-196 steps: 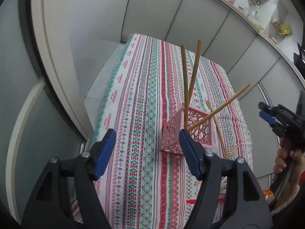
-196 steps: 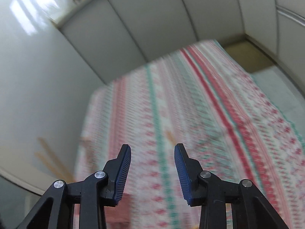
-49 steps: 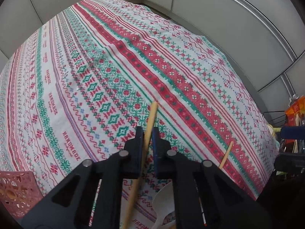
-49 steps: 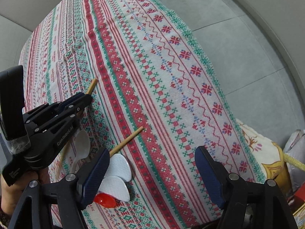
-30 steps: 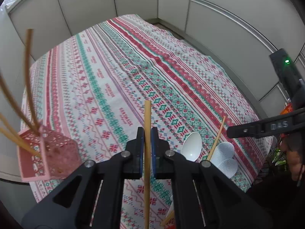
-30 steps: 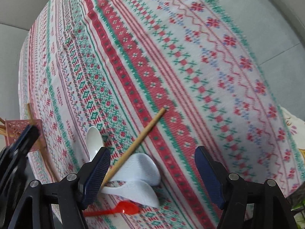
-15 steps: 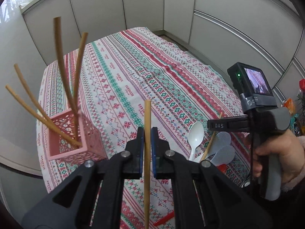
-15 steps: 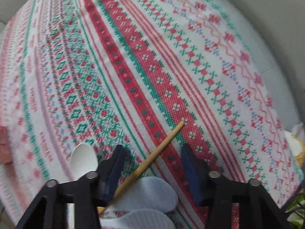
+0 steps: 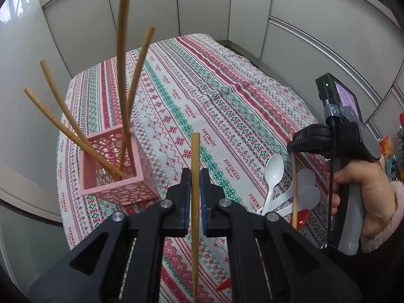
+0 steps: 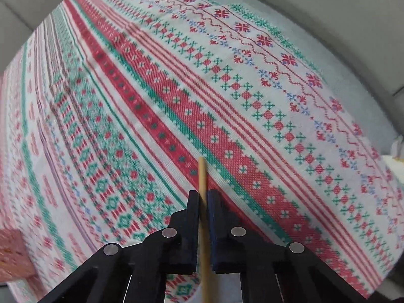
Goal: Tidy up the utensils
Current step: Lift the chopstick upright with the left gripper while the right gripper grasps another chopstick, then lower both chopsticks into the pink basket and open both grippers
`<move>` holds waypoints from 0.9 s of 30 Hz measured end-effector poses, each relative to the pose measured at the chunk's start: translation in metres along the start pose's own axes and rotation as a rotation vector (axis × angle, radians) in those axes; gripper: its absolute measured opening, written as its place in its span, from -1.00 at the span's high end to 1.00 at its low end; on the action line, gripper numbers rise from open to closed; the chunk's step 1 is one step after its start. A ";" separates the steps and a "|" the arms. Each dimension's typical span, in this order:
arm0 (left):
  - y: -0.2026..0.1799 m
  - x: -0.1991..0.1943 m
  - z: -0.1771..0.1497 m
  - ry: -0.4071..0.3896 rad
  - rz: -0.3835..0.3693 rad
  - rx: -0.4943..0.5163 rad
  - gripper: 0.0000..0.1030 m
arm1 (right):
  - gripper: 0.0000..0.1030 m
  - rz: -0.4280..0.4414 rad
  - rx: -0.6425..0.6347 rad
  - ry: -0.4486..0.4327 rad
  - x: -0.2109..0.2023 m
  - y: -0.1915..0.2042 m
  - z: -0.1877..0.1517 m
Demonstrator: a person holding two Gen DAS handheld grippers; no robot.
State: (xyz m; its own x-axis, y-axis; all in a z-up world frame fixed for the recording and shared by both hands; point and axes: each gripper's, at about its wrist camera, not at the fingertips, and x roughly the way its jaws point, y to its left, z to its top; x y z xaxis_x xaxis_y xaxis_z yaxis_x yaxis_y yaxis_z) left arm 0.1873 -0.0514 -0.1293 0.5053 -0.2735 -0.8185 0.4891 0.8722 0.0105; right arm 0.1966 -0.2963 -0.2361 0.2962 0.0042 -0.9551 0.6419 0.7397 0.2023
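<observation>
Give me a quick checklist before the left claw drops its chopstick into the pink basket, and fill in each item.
1. Left claw shut on its chopstick: ok.
2. Right claw shut on the second chopstick: ok.
3. Pink basket upright on the cloth: ok.
4. Room left in the basket beside the four chopsticks leaning in it: ok.
5. Left claw over the basket opening: not ok, the basket lies off to its left.
6. White spoon clear of the path: ok.

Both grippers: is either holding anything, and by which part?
Each is shut on a tan wooden chopstick. The left gripper clamps its chopstick mid-shaft; the right gripper clamps another chopstick just below its upper tip.
</observation>
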 end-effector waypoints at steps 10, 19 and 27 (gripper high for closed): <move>0.018 -0.026 0.006 -0.068 -0.025 -0.087 0.85 | 0.91 0.193 0.064 -0.006 -0.032 -0.015 0.019; 0.043 -0.074 0.013 -0.206 -0.042 -0.198 0.85 | 0.91 0.340 -0.092 -0.171 -0.119 0.012 0.009; 0.068 -0.120 0.014 -0.369 -0.044 -0.313 0.85 | 0.91 0.464 -0.190 -0.314 -0.184 0.031 -0.007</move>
State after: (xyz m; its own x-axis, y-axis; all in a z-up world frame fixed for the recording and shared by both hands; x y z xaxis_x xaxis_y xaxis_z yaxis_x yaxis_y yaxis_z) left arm 0.1699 0.0349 -0.0221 0.7346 -0.3894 -0.5556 0.3071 0.9211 -0.2395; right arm 0.1576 -0.2693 -0.0555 0.7295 0.1781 -0.6604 0.2661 0.8156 0.5139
